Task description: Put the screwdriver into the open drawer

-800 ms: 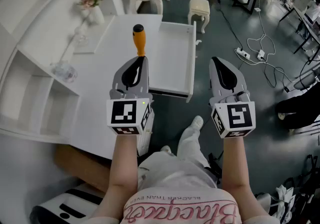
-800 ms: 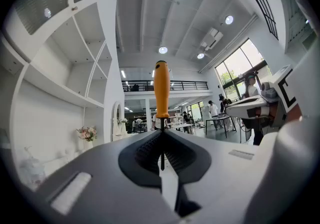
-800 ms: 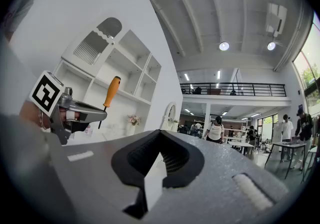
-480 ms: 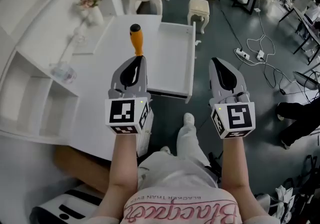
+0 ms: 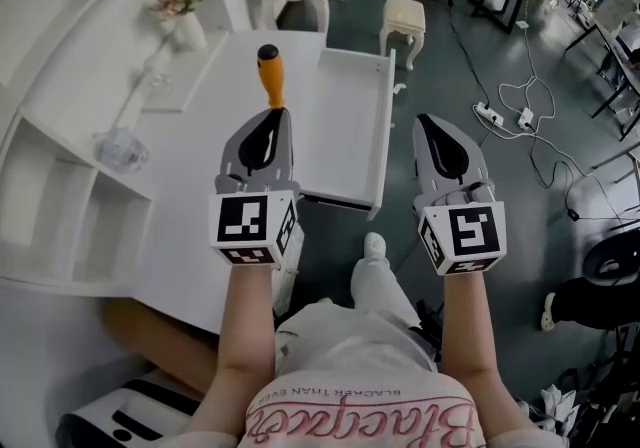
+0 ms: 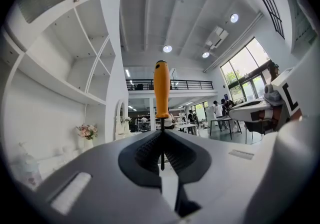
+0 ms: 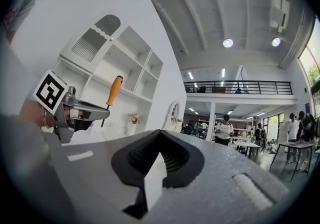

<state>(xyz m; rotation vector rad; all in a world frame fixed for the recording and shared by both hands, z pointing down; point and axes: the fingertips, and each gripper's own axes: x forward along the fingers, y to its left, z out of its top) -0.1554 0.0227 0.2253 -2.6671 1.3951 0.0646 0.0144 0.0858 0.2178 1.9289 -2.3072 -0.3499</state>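
Head view: at centre frame the left hand-held gripper point(image 5: 271, 116) holds the screwdriver point(image 5: 268, 75) handle-forward over the white table point(image 5: 190, 186), just left of the open drawer point(image 5: 384, 116). It is not yet inside, probably being carried across. The right hand-held gripper point(image 5: 431, 124) hangs right of the drawer over the floor, out of the way.

Left gripper view: the jaws are clamped on the thin metal shaft, so the orange handle stands clear above them at centre.

Right gripper view: the jaws are pressed together with nothing between them, apparently idle.
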